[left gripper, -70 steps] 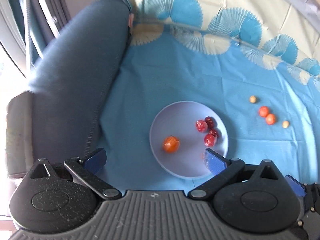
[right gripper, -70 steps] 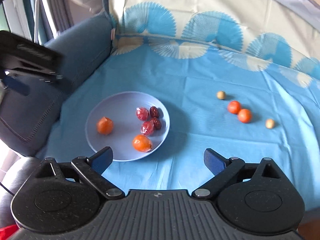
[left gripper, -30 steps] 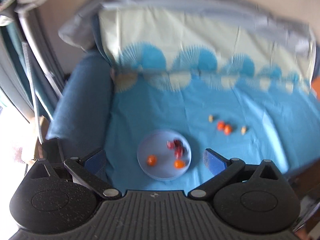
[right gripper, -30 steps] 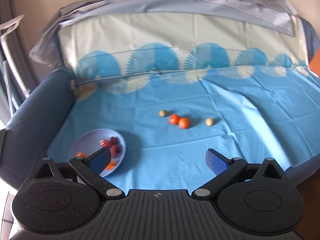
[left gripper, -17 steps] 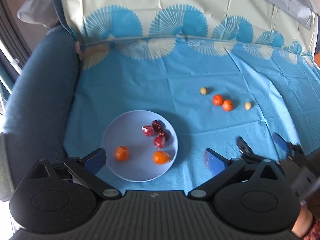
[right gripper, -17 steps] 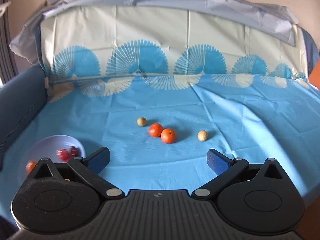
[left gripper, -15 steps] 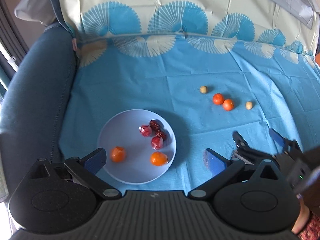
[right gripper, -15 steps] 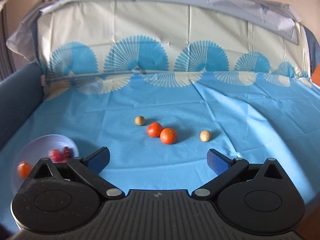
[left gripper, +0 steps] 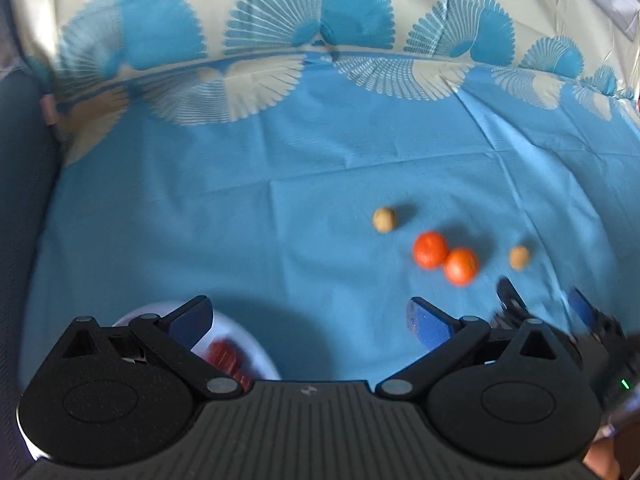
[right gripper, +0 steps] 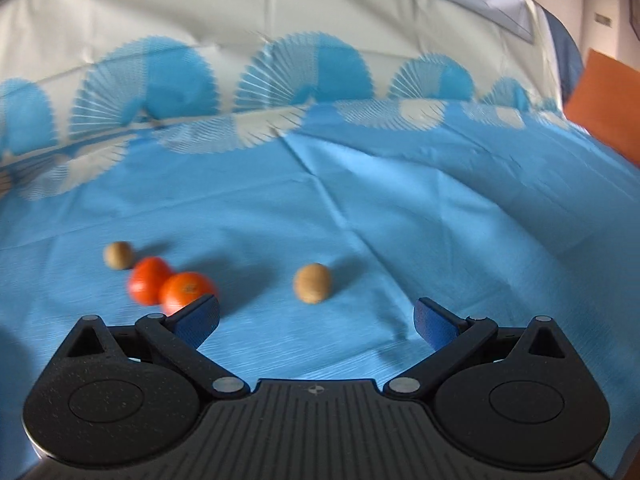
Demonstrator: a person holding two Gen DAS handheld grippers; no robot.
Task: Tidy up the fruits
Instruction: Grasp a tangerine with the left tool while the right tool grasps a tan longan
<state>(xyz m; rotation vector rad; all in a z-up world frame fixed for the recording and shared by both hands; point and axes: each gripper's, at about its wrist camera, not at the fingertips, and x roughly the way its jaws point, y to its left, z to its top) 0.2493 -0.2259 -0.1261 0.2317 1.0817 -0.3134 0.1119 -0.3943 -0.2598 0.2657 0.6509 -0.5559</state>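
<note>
Most of the plate [left gripper: 262,354] is hidden from me behind the left gripper [left gripper: 308,316] body; I get only a pale arc of rim and a red blur inside it, which I cannot identify. Both views are smeared, so fruit edges are soft. My left gripper's jaws stand wide apart with nothing between them. The right gripper [right gripper: 316,318] is likewise spread and empty; in the left view it shows only as a blurred dark shape [left gripper: 544,308] cut off at the lower right.

Out on the blue cloth [right gripper: 400,208] four fruits lie loose: two orange ones touching each other, the left orange fruit [right gripper: 146,276] and the right orange fruit [right gripper: 184,290], the latter partly covered by my right gripper's left finger [right gripper: 198,318]. A small tan fruit [right gripper: 118,255] sits just beside the left orange one, and a second tan fruit [right gripper: 312,283] lies apart, just ahead of the gap between the right gripper's fingers.

The cloth runs up the patterned backrest [right gripper: 280,40] behind; a dark blue armrest [left gripper: 20,200] closes the left side. To the right of the fruits the cloth is bare and open
</note>
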